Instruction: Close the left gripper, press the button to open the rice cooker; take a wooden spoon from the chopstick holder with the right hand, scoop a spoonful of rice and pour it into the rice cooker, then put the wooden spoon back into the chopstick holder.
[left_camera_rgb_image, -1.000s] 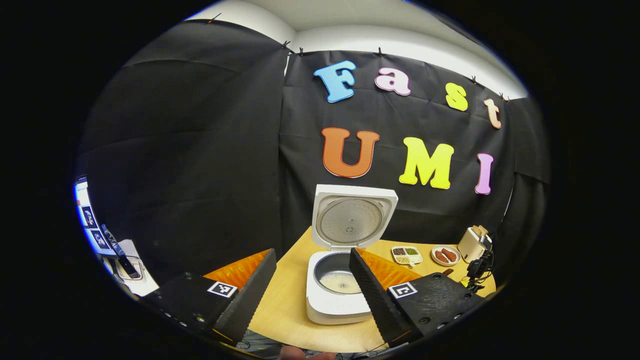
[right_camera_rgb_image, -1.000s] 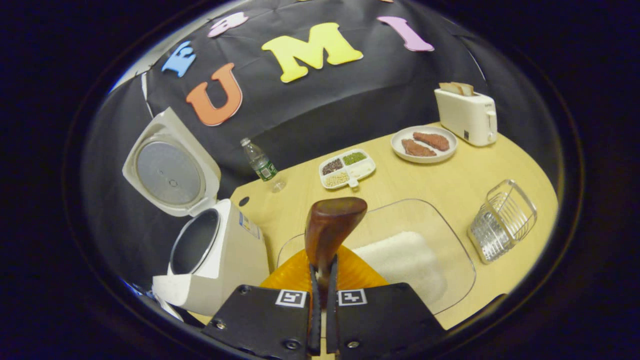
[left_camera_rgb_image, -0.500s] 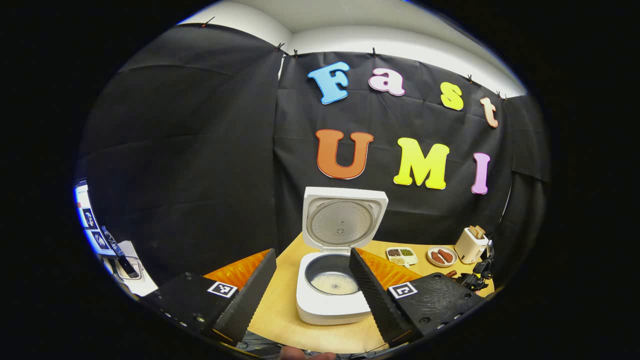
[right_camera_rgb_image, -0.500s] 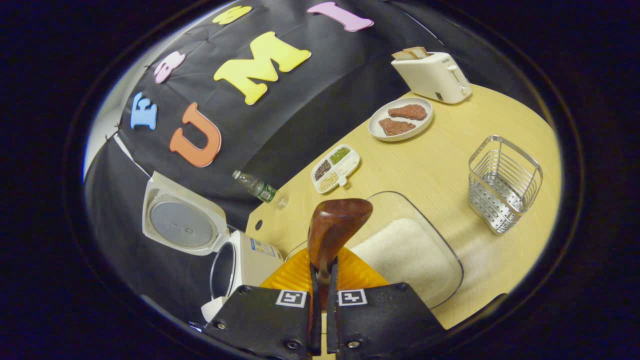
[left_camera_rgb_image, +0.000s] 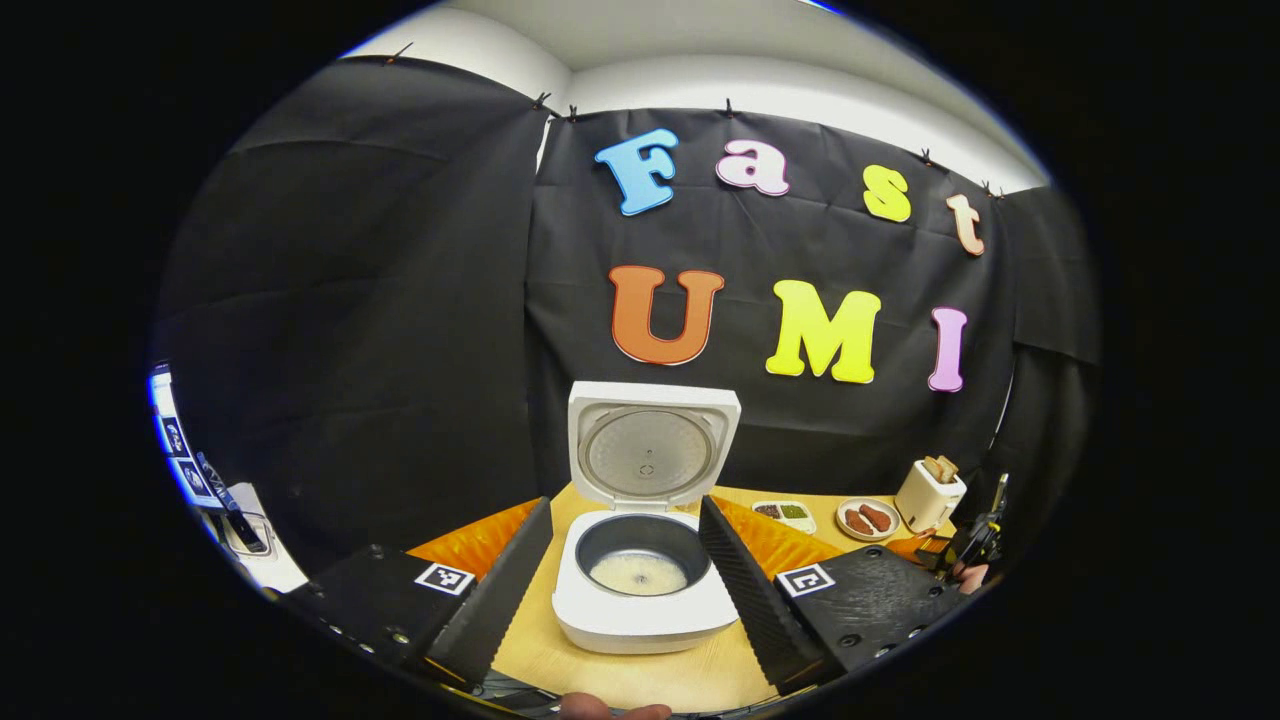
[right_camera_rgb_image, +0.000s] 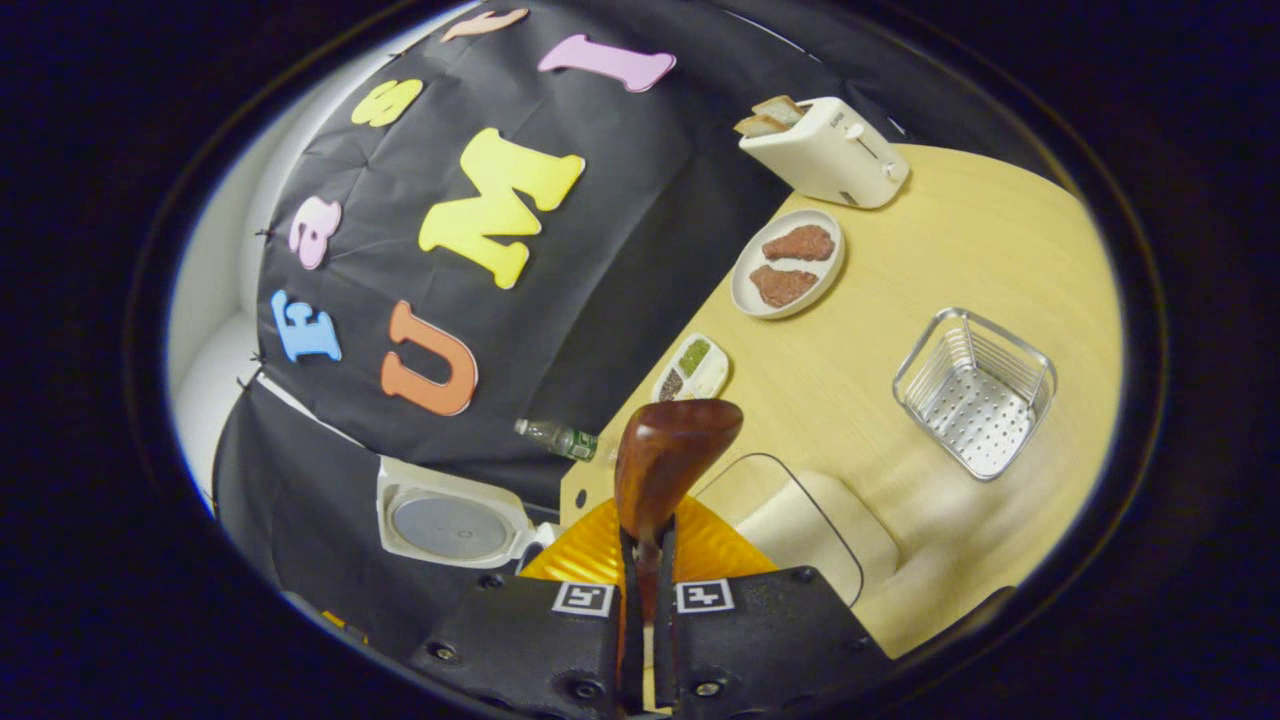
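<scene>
The white rice cooker (left_camera_rgb_image: 640, 590) stands with its lid up (left_camera_rgb_image: 650, 447) and pale rice in its dark pot. My left gripper (left_camera_rgb_image: 625, 580) is open, its fingers apart on either side of the cooker, a short way back from it. My right gripper (right_camera_rgb_image: 645, 560) is shut on the handle of the wooden spoon (right_camera_rgb_image: 668, 455), whose brown bowl sticks up ahead of the fingers. In the right gripper view the cooker lid (right_camera_rgb_image: 450, 520) is at lower left. The clear tray of rice (right_camera_rgb_image: 810, 520) lies just right of the spoon. The wire chopstick holder (right_camera_rgb_image: 975, 390) stands at the right.
On the wooden table (right_camera_rgb_image: 960, 250) are a toaster (right_camera_rgb_image: 825, 150), a plate with two pieces of meat (right_camera_rgb_image: 787, 262), a divided dish of grains (right_camera_rgb_image: 692, 366) and a water bottle (right_camera_rgb_image: 557, 437). A monitor (left_camera_rgb_image: 185, 450) glows far left in the left gripper view.
My right gripper has rolled and turned to the right with the spoon, so the cooker slid toward the lower left. My left gripper has drawn back from the cooker and stayed open.
</scene>
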